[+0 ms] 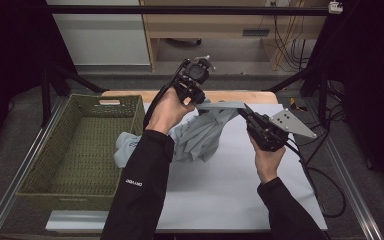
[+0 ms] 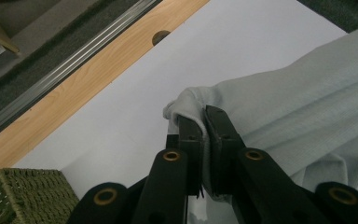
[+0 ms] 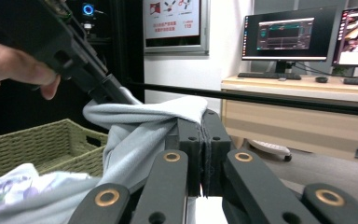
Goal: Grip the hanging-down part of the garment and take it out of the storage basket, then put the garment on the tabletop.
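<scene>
A pale grey-blue garment (image 1: 200,135) hangs above the white table top (image 1: 240,190), stretched taut along its top edge between both grippers. My left gripper (image 1: 201,103) is shut on one corner of the garment (image 2: 279,116), the cloth pinched between its black jaws (image 2: 206,126). My right gripper (image 1: 244,111) is shut on the other end of that edge, with the garment (image 3: 135,135) folded over its closed jaws (image 3: 204,128). The rest of the cloth droops onto the table, one printed part resting at the basket's rim.
A green woven basket (image 1: 75,150) stands at the table's left, seen also as the basket (image 3: 42,140) in the right gripper view. A wooden strip (image 2: 88,79) borders the table's far edge. Desks with monitors (image 3: 284,32) stand beyond.
</scene>
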`<state>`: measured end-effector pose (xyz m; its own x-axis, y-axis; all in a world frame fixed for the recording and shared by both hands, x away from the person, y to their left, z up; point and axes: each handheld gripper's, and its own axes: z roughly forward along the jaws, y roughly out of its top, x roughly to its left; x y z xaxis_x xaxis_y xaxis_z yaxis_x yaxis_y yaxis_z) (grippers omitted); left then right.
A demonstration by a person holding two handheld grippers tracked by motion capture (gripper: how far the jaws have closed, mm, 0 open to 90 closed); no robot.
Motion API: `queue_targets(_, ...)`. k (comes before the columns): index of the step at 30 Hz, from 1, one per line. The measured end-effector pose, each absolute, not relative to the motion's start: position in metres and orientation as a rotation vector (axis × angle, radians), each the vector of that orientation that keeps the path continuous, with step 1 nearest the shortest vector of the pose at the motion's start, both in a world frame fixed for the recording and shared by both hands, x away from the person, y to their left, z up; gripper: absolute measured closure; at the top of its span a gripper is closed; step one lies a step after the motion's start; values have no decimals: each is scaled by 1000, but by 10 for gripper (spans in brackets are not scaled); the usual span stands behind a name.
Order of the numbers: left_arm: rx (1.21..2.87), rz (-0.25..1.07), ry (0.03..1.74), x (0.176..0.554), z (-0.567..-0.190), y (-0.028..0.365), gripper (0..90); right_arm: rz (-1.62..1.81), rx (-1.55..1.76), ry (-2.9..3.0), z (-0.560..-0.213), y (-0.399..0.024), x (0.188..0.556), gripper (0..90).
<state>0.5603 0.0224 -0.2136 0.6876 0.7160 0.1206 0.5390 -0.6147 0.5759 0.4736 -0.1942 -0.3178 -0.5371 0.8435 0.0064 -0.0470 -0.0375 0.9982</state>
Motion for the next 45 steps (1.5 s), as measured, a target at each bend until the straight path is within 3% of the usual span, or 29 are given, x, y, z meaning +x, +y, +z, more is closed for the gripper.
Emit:
queue_targets(8, 2410, 481, 958, 559, -211, 21, 845, 1656, 857, 1557, -313, -193, 474, 891)
queue_targets(15, 2399, 491, 983, 560, -214, 25, 845, 1653, 852, 1719, -334, -186, 477, 869)
queue_targets(18, 2400, 490, 979, 561, -217, 25, 845, 1629, 846, 1786, -351, -180, 473, 767)
queue_targets(19, 2412, 489, 977, 561, -218, 26, 845, 1623, 836, 1813, -361, -179, 470, 667)
queue_targets(20, 2416, 487, 978, 561, -219, 25, 845, 1623, 836, 1813, -361, -179, 470, 667)
queue_targets(21, 2413, 484, 977, 561, -220, 25, 845, 1619, 842, 1803, -370, -178, 466, 532)
queue_targets(22, 2415, 480, 969, 561, -221, 25, 845, 1619, 842, 1803, -370, -178, 466, 532)
queue_targets(23, 2400, 481, 979, 561, -222, 25, 844, 1644, 841, 1804, -375, -181, 462, 384)
queue_targets(27, 2415, 462, 963, 563, -229, 27, 843, 1652, 872, 1823, -381, -188, 458, 117)
queue_targets(34, 2398, 436, 957, 562, -252, 32, 842, 1675, 912, 1779, -389, -204, 451, 40)
queue_targets(45, 2336, 387, 935, 557, -276, 35, 839, 1660, 923, 1740, -395, -225, 444, 10)
